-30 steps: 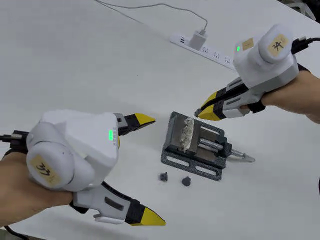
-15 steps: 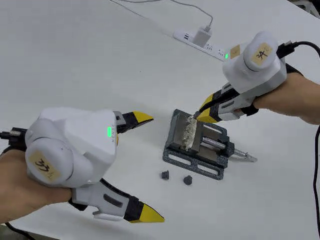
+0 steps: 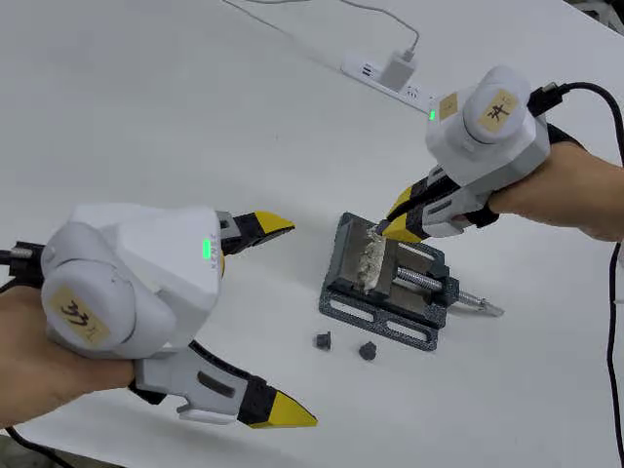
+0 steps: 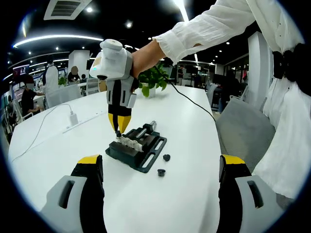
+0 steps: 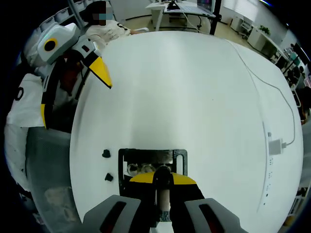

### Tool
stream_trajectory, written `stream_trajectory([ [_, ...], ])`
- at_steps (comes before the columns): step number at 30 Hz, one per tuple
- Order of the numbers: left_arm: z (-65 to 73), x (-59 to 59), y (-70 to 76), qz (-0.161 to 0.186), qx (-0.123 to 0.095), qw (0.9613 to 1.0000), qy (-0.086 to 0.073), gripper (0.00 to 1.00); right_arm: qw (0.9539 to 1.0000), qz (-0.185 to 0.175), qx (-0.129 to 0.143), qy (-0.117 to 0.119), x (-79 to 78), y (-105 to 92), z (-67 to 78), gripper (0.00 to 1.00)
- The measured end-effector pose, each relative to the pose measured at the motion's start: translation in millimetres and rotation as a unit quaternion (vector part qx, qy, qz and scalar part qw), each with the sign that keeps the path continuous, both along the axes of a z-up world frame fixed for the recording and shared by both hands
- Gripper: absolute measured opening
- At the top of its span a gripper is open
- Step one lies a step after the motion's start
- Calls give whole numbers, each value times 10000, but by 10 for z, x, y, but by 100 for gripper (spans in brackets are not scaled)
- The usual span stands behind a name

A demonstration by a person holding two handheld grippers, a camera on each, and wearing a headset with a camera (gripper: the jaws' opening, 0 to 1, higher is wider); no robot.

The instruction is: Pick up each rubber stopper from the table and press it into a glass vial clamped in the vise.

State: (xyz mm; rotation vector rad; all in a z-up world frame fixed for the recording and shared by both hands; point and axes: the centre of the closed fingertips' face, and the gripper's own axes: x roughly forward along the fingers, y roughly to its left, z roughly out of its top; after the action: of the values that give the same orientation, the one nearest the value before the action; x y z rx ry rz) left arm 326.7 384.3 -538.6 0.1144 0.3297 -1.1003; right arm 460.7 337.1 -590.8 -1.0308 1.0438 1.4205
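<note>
1. The vise [image 3: 383, 292] is seen on the white surface [image 3: 146, 117], with a row of glass vials [image 3: 369, 255] clamped in it.
2. The right gripper [image 3: 390, 227] is held over the vial end of the vise and pointed down at the row. Whether the tips touch the vials cannot be told.
3. The right fingers [image 5: 143, 179] are closed on a dark stopper [image 5: 163, 174]. It is seen between the yellow tips in the right gripper view, directly above the vials.
4. Two loose stoppers are left on the surface just beside the vise, on its side nearest the person: one [image 3: 322, 340] and another [image 3: 368, 350]. They lie near each other but apart, and neither touches the vise.
5. The left gripper [image 3: 278, 319] is held well apart from the vise, on the side opposite the screw handle [image 3: 478, 305].
6. The left fingers [image 4: 90, 161] are spread wide open. In the left gripper view the vise and both loose stoppers are framed between them.
7. A power strip [image 3: 385, 78] with a charger plugged in is seen beyond the vise, well apart from it, with a cable [image 3: 292, 24] run off along the surface.
</note>
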Motion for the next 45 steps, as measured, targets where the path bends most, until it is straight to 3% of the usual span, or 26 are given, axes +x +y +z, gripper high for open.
stream_trajectory([
  [16,-1,-5,-12,0,-25,10000,18,99,9999,74,-139,-22,-34,-9,-21,5],
  [23,11,1,-26,-12,-51,10000,32,98,9992,251,-263,-172,-89,4,-2,5],
  [45,31,21,-66,-64,-87,9999,37,97,9986,202,-449,-190,-41,1,-42,5],
])
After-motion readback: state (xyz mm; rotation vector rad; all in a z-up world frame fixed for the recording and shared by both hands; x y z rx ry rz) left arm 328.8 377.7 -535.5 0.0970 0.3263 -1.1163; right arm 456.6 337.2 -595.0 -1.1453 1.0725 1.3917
